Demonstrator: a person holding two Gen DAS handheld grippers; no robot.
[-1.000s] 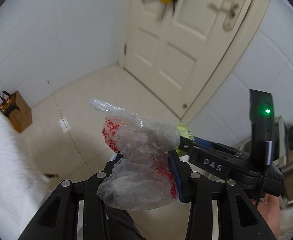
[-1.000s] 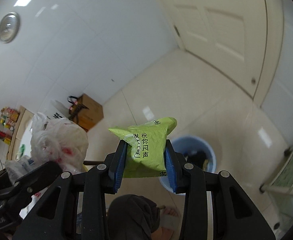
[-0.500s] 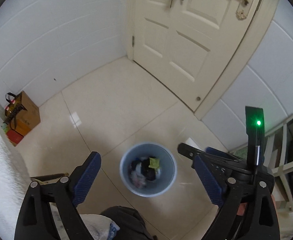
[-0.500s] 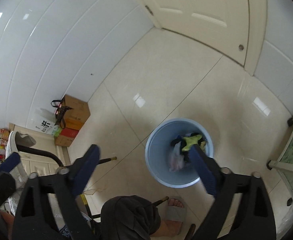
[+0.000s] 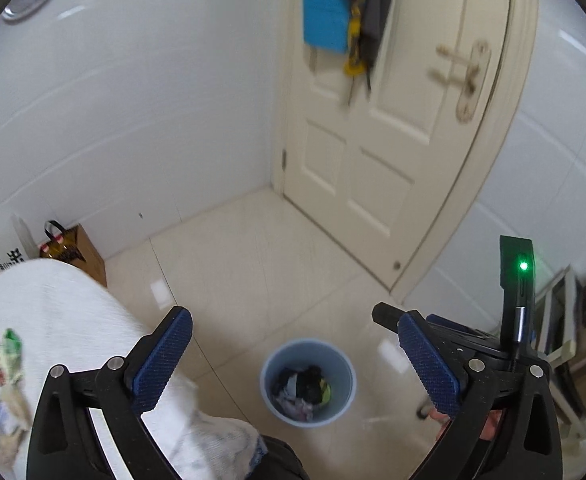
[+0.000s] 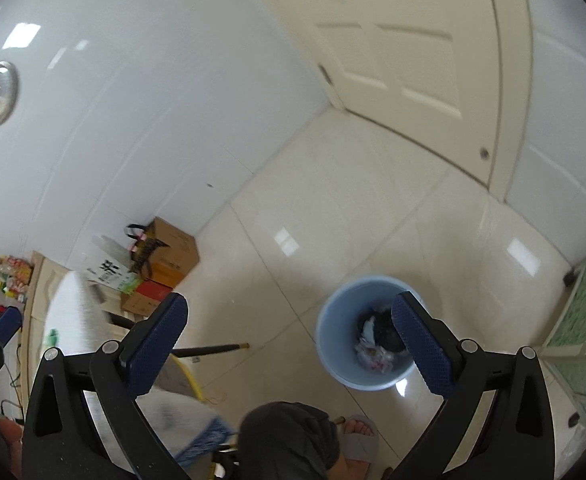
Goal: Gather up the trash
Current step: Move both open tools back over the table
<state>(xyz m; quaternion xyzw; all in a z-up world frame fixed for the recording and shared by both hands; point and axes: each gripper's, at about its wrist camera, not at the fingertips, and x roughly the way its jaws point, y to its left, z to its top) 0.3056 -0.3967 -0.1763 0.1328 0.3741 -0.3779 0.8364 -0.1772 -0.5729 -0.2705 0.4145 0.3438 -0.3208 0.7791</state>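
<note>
White cloth-covered worktop (image 5: 65,320) sits at left of the left wrist view, and remaining trash, a crumpled wrapper pile with a green scrap (image 5: 5,376), lies on it, left of and beside the left gripper (image 5: 293,356); blurred, so long axis unclear. Round light-blue plastic bin (image 5: 308,384) stands on the cream tile floor below, already holding dark and white rubbish (image 6: 377,344). Left gripper jaws have just been opening, nothing between them, bin framed in the gap. Right gripper (image 6: 293,344) jaws likewise just opened wide, empty, bin under its right-hand jaw. Left hand looks nearer the wrapper pile, so likely next pick swings left and down onto the worktop.
</note>
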